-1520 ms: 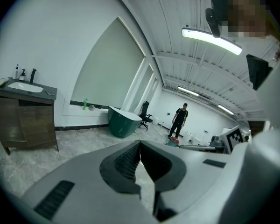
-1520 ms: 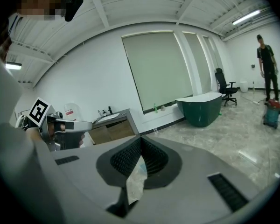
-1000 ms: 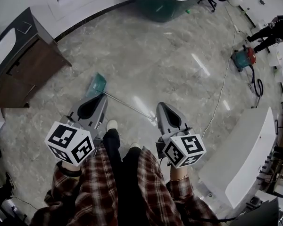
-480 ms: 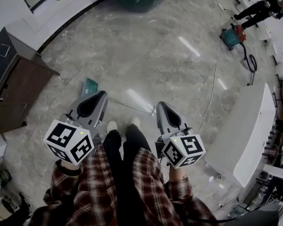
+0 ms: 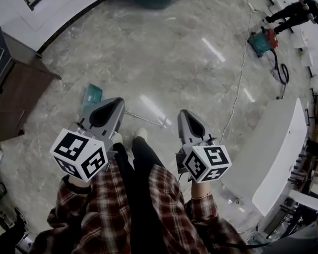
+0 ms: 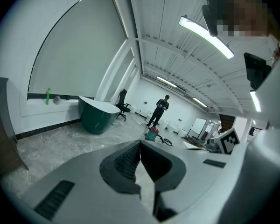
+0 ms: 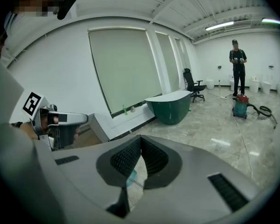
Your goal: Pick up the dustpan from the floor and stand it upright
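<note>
Head view, dustpan: the dustpan [image 5: 92,93] lies flat on the floor [image 5: 164,62]. Its teal pan is at the far left, and its thin handle [image 5: 147,120] runs right, toward the gap between both tongs.
Head view, tongs: the left tongs [image 5: 113,106] and right tongs [image 5: 186,117] hang above the floor near the person's shoes [image 5: 141,133] and touch nothing.
Head view, hidden: the left tongs cover the near edge of the pan and the place where the handle joins it.
Left tongs view: the left tongs [image 6: 140,146] are closed, tips together, and empty. The dustpan is not in sight.
Right tongs view: the right tongs [image 7: 141,141] are closed and empty. A bit of teal from the dustpan [image 7: 130,176] shows on the floor through the slit under the tips.
Risk, grasp: I think closed tongs would only push the handle. It is thin and lies on a smooth floor, so it may slip from the pads.
Risk, standing: the dustpan may fall over if it is released while tilted.
</note>
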Motion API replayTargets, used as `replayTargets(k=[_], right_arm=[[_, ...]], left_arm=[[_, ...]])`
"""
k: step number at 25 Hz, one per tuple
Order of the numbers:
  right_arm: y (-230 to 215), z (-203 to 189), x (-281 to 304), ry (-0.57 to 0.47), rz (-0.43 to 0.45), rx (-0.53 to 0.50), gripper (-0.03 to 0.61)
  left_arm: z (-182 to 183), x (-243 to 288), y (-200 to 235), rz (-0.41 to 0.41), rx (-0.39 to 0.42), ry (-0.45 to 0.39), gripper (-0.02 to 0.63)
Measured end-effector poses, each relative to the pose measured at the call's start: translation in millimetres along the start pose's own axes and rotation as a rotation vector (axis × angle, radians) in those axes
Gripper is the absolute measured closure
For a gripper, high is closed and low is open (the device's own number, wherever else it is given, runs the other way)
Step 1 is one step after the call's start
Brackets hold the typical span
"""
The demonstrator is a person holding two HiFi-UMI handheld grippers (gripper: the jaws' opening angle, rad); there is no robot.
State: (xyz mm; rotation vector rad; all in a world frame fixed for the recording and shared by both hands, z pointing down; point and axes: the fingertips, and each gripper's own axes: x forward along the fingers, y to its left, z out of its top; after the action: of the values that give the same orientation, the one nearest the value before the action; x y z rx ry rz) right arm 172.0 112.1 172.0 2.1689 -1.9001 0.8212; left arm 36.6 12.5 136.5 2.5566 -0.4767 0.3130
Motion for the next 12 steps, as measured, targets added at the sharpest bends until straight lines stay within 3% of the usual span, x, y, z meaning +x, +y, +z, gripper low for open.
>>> replayTargets(k=[7, 12], right_arm=[[-35.8, 4.9, 12.1, 0.032, 0.024, -0.042, 0.568], [-51.5, -13.1, 21.9, 0.077, -0.009, -0.005, 0.568]], left_arm=[[-9.0, 22.5, -16.8, 0.029, -0.013, -0.015, 0.603], [-20.5, 30.8, -18.6, 0.010, -0.008, 0.023, 0.603]])
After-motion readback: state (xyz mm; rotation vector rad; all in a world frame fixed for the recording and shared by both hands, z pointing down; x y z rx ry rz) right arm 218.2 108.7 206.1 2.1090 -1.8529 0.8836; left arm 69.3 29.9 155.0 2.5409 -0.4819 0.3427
